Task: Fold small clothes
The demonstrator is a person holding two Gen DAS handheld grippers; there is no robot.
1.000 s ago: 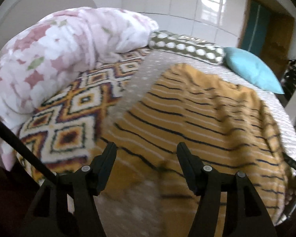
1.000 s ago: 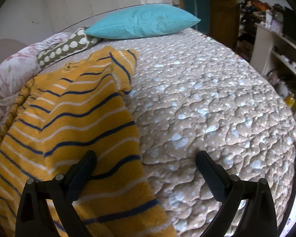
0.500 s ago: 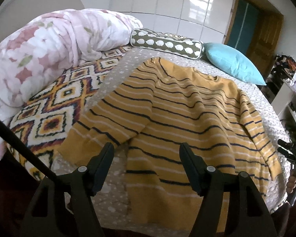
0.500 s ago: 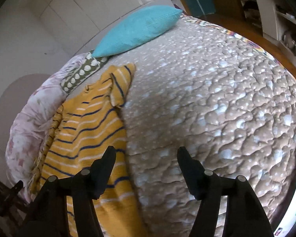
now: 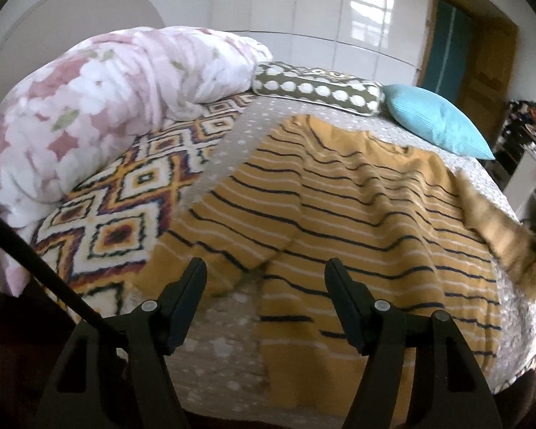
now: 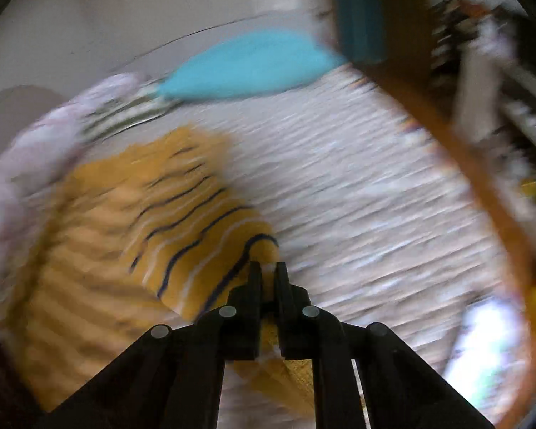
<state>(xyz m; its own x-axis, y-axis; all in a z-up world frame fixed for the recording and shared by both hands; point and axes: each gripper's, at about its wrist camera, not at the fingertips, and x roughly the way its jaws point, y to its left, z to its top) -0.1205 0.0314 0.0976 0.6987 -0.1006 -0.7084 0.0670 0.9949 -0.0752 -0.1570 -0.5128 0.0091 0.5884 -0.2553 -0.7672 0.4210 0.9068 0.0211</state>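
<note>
With my right gripper (image 6: pixel 267 268) clamped tight, I have a fold of the mustard-yellow knitted sweater with navy and white stripes (image 5: pixel 357 214) pinched between its fingers, the cloth lifting off the bed toward them. My left gripper (image 5: pixel 264 271) hangs above the sweater's near sleeve, fingers well apart and holding nothing. The sweater lies spread across the beige dotted quilted bedspread (image 5: pixel 232 350), beside a diamond-patterned blanket (image 5: pixel 125 207), a pink floral duvet (image 5: pixel 89 107) and a turquoise pillow (image 5: pixel 436 121).

a floral duvet (image 5: pixel 100 107) is bunched beside a diamond-patterned blanket (image 5: pixel 132 207); a dotted bolster (image 5: pixel 318 87) touches a teal pillow (image 5: pixel 436 121).
</note>
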